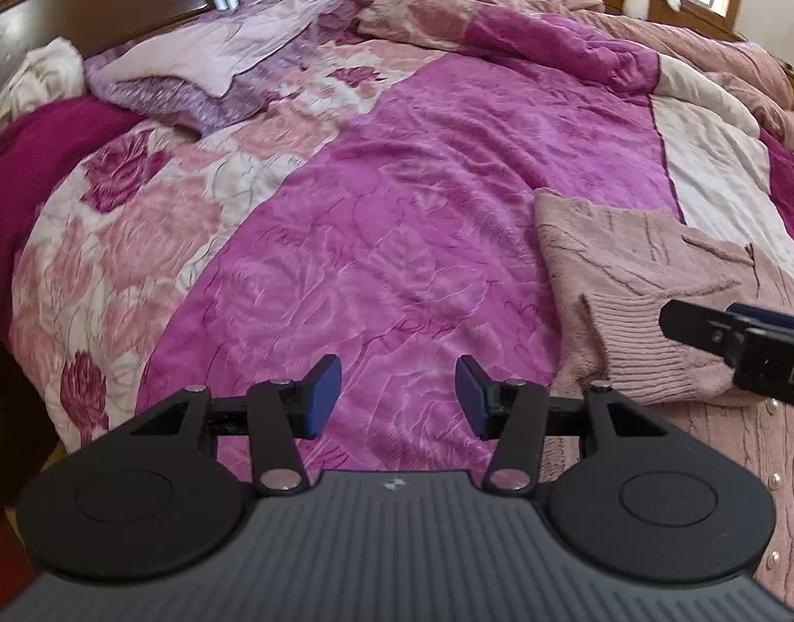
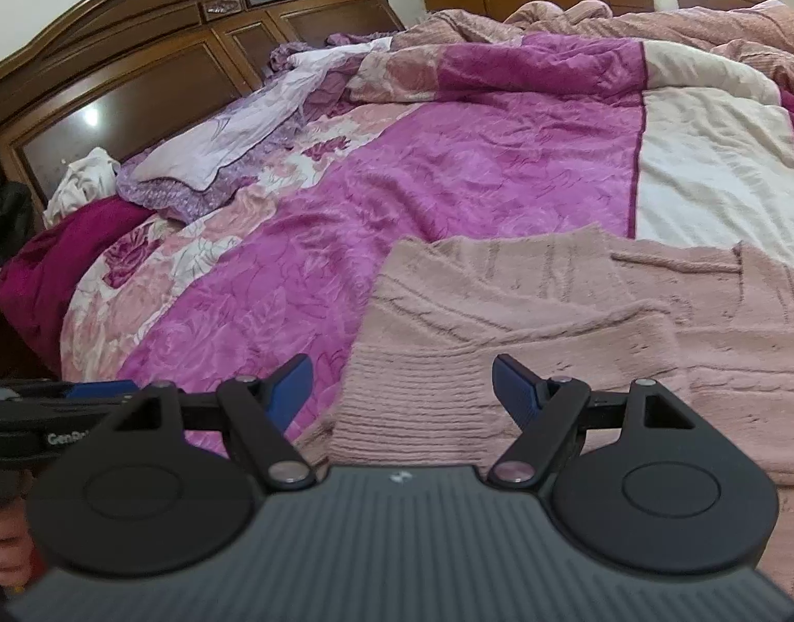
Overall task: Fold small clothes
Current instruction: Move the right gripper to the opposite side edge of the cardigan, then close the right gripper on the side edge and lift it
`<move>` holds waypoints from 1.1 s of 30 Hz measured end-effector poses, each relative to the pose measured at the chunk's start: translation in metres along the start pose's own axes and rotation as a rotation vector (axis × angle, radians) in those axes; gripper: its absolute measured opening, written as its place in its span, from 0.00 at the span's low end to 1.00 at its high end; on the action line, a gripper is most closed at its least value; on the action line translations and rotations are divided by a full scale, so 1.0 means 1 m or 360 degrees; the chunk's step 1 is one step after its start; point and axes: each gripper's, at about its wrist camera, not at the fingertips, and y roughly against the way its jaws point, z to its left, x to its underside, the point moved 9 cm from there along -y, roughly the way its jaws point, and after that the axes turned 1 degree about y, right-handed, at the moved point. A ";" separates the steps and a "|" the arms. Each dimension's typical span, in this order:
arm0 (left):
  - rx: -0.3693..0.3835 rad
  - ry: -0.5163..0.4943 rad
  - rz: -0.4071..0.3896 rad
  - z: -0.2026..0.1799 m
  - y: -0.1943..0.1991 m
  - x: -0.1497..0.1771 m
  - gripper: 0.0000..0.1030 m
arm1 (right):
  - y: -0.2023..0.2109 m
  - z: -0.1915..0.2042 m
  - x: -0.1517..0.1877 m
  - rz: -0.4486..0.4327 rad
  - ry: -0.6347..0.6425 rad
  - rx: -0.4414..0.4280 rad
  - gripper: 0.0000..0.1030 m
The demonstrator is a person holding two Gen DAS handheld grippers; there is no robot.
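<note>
our left gripper (image 1: pixel 398 396) has its two blue fingers (image 1: pixel 324 394) wide apart, holding nothing, above the purple blanket (image 1: pixel 397 207). our right gripper (image 2: pixel 402 389) is wide apart too, empty, just over the ribbed cuff of the one pink sweater (image 2: pixel 578 311). the sweater lies partly folded near the bed's front edge, on the right side. we can read "gen" on the left gripper's side in the right view. one wooden headboard (image 2: pixel 163 52) stands at the far left end.
</note>
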 end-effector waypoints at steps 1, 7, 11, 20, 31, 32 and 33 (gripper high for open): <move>-0.0001 0.0018 0.0005 0.002 0.000 0.002 0.55 | -0.002 0.003 0.002 0.0010 0.0005 -0.0012 0.75; -0.0008 0.0059 0.0011 0.006 -0.002 0.010 0.55 | -0.019 0.023 0.010 0.0062 0.0076 -0.0096 0.76; -0.0002 0.0063 0.0009 0.006 -0.003 0.013 0.55 | -0.036 0.028 0.019 0.0103 0.0124 -0.0092 0.75; -0.0014 0.0044 0.0007 0.005 -0.006 0.015 0.55 | -0.050 0.013 0.029 0.0115 0.0059 -0.0073 0.58; 0.0039 0.0020 -0.0031 -0.013 0.000 0.009 0.55 | -0.042 0.006 0.020 0.0079 0.0004 -0.0128 0.11; 0.0044 0.0018 -0.0035 -0.016 0.001 0.009 0.55 | -0.040 0.004 0.019 0.0070 0.0004 -0.0123 0.11; 0.0052 0.0014 -0.0042 -0.018 0.002 0.008 0.55 | -0.038 0.003 0.018 0.0063 -0.0002 -0.0124 0.11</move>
